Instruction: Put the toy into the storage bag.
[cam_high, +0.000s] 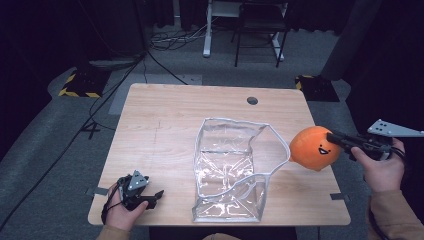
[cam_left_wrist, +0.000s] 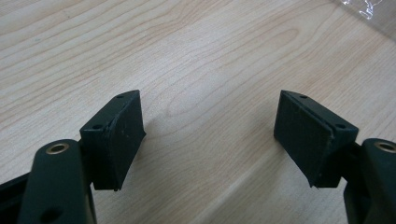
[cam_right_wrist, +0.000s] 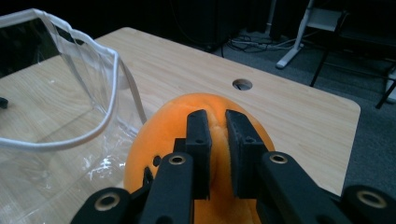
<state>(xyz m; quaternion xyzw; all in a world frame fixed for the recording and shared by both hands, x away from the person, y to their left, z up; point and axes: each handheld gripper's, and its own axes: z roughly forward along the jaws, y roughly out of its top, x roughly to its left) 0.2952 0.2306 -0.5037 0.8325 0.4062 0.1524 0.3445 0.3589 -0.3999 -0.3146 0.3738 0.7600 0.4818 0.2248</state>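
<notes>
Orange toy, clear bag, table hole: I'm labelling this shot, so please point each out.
orange toy (cam_high: 314, 148), high view, middle of its round body
clear bag (cam_high: 223, 141), high view, its back wall
table hole (cam_high: 252, 100), high view, its centre

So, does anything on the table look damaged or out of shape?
Yes, the clear bag: its white rim sags and twists, so its mouth gapes unevenly. The orange toy is pinched into a fold by the right tool. Nothing is spilled.

The clear bag (cam_high: 230, 167) stands mid-table (cam_high: 165, 115), the plush ball (cam_high: 312, 148) just beside its right edge.
</notes>
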